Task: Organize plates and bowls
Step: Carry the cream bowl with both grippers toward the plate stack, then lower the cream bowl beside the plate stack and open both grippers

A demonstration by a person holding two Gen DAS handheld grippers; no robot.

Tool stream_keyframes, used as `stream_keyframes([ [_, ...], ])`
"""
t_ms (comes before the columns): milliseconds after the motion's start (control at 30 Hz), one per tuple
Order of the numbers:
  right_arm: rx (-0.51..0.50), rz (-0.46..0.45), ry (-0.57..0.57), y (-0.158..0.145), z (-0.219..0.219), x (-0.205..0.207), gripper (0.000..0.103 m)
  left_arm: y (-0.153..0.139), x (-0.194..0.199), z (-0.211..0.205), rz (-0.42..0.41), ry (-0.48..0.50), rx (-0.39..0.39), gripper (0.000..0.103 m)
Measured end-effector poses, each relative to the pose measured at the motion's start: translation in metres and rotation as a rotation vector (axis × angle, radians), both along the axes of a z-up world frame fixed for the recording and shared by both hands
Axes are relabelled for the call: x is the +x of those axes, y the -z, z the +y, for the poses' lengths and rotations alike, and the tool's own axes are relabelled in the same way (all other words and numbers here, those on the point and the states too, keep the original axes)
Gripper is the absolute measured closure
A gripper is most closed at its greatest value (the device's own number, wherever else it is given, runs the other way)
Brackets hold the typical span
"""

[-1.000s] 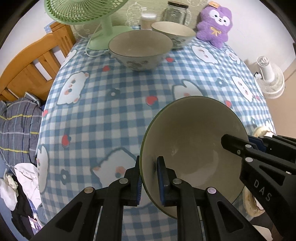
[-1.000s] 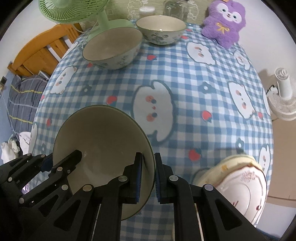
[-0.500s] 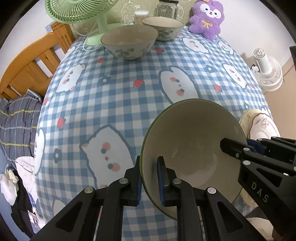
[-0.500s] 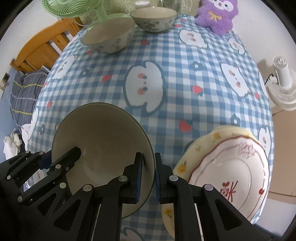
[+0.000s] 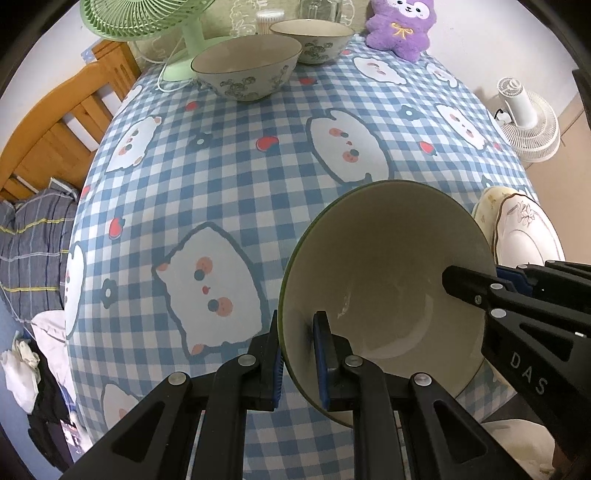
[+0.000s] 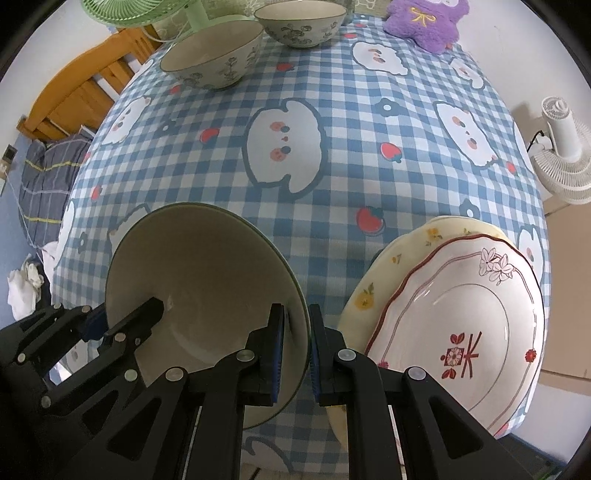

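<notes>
Low in both views, left tool (image 5: 297, 356) and right tool (image 6: 296, 341) clamp one bowl (image 5: 384, 291) (opposite rims); keep it level.

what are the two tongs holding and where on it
Both grip one plain bowl by its rim: left tongs on one side, right tongs on the opposite side.

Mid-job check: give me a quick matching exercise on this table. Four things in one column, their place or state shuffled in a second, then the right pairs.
Things:
1. green-rimmed bowl
2. flowered plate
3. purple plush toy
4. green fan

Places or states:
A. far left corner of the table
B. rim pinched by the left gripper and the right gripper
C. far edge, right of the two patterned bowls
D. stacked on a yellow plate

Pairs: 1-B, 2-D, 3-C, 4-A
</notes>
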State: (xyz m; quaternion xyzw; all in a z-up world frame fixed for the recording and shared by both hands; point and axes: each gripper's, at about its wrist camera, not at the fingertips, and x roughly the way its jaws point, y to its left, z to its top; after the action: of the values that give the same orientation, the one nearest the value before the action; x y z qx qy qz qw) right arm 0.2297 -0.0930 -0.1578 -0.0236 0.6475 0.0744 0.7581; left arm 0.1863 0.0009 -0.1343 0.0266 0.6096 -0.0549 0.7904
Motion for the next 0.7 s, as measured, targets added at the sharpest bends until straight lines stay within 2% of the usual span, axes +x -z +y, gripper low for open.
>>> stream_keyframes([
  [267,-0.002,-0.015,0.013,0.0017,-0.0003,-0.0021,0.088,0.0013,-0.0002,-0.0021,-0.021,-0.004,0.002,0.09],
  [367,0.008,-0.02,0.012,0.0015,-0.0007,-0.0013,0.088,0.0009,0.0023,-0.0005,-0.021,-0.04,-0.03,0.076],
  [533,0.02,0.02,0.037,0.0055,-0.0066,0.0012,0.088,-0.0053,0.0025,-0.0069,-0.053,-0.032,-0.026,0.061],
  [600,0.023,0.013,0.042,0.0035,-0.0082,0.0004,0.088,-0.0054,0.0027,-0.0077,-0.052,-0.032,-0.021,0.05],
  [700,0.03,0.003,0.036,-0.0004,-0.009,-0.0018,0.088,-0.0078,0.0035,-0.0089,-0.056,-0.038,-0.019,0.049],
])
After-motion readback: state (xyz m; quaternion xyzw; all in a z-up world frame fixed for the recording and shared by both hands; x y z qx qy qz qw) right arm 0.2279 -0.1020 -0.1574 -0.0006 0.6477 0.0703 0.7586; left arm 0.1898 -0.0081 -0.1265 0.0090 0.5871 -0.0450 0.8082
